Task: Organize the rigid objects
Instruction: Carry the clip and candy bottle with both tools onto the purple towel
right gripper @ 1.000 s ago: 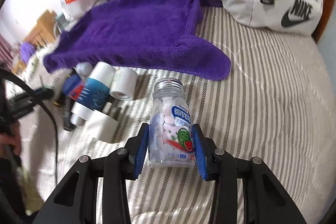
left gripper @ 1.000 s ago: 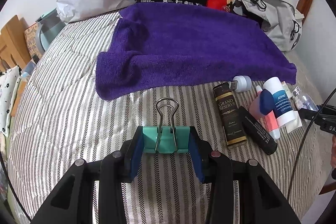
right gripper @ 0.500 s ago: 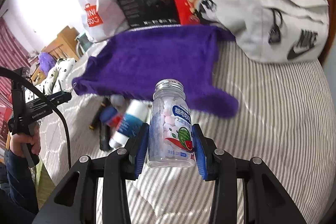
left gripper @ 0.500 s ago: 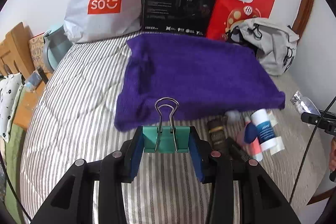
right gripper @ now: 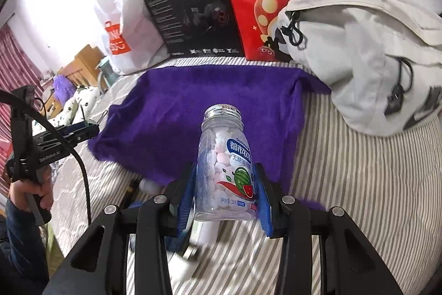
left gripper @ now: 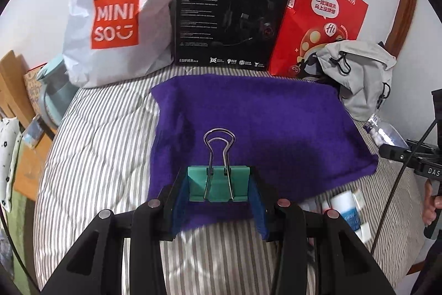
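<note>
left gripper (left gripper: pixel 218 194): pinching clip (left gripper: pixel 218 184)
right gripper (right gripper: pixel 225 192): clamped on bottle (right gripper: pixel 225 173)
towel (left gripper: pixel 248 134): ahead, below both

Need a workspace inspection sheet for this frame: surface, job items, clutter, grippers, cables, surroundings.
Surface: striped bedcover, purple towel spread on it.
Job's things: green binder clip and candy bottle, both held; tubes lying beside the towel.
Clutter: grey bag on the bed.
Grippers: left gripper shut on the clip; right gripper shut on the bottle.
Cables: black cable hanging from the left gripper.
Surroundings: white shopping bag, black box, red paper bag against the wall.
</note>
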{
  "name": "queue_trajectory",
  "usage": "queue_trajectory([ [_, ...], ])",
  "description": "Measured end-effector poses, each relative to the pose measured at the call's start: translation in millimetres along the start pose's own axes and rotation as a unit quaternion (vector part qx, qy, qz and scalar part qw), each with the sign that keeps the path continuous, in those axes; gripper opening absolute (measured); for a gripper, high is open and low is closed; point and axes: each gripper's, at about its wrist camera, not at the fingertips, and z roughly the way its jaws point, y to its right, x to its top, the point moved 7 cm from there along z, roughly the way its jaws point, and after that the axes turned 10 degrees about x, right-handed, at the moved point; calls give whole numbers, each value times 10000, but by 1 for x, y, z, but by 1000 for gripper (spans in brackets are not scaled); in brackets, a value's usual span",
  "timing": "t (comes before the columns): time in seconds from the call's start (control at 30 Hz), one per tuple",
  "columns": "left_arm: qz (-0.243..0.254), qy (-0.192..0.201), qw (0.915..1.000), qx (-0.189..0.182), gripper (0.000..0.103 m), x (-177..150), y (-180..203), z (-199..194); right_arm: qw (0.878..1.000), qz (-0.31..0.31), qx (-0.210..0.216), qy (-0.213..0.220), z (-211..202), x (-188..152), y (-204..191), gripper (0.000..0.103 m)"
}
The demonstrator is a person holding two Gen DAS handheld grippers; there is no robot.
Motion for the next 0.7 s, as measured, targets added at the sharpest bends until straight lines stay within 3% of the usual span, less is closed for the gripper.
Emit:
queue_trajectory([
  [0.4,13,-185,9998,-57,39,45,7,62,9986,-129,-431,-286,84,61,36,41],
  [0.7,14,-324,9994,-130,39,66,7,100,9941,-247,-817,-663,115,70,49,41],
])
